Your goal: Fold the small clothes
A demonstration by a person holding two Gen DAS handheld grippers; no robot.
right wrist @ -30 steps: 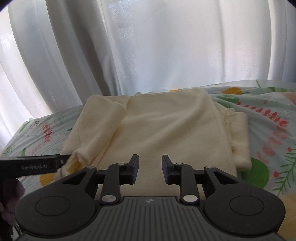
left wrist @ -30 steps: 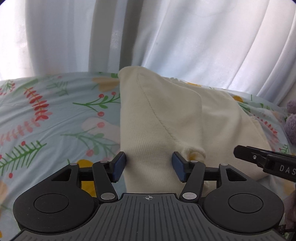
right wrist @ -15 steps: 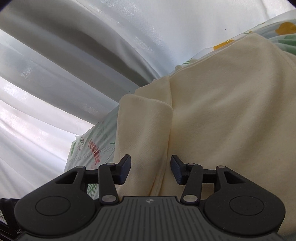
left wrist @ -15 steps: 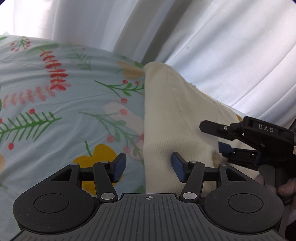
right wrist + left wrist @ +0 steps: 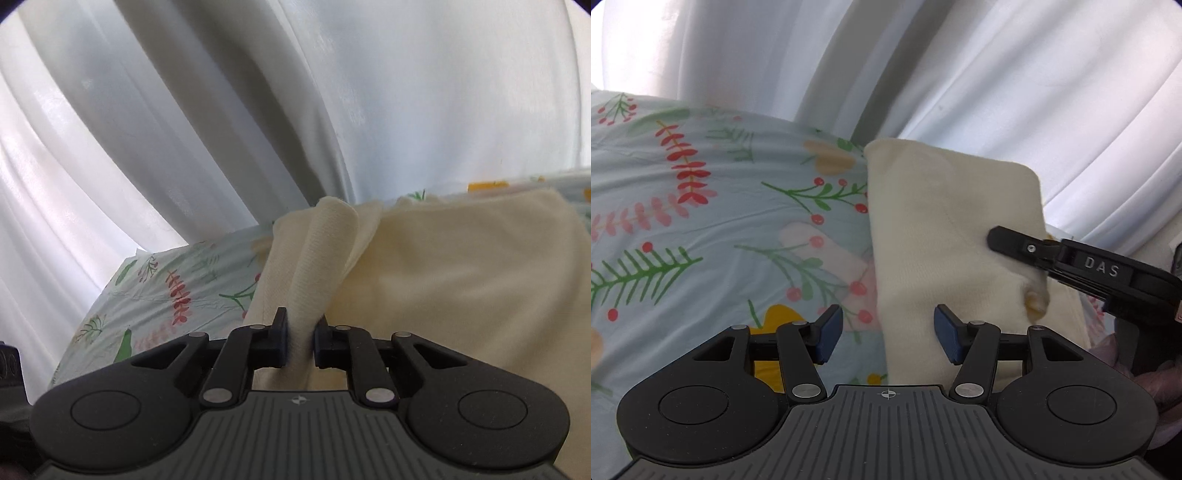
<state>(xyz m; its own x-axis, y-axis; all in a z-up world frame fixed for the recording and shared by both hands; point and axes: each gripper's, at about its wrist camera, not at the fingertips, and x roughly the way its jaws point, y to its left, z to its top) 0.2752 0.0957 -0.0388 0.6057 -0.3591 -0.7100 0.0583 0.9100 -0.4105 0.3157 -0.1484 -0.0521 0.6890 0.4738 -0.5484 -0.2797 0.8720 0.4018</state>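
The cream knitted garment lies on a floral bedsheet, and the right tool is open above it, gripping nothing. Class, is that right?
Not quite. The right tool is shut on a fold of the cream knitted garment, as the right wrist view shows. It does lie on the floral bedsheet.

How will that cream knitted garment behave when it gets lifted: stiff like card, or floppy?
Probably floppy: the cream knitted garment bunches into soft folds where the right tool, whose jaws have just been closing, pinches it. It likely drapes rather than holding shape. It looks light, and the ribbed knit seems unlikely to slip.
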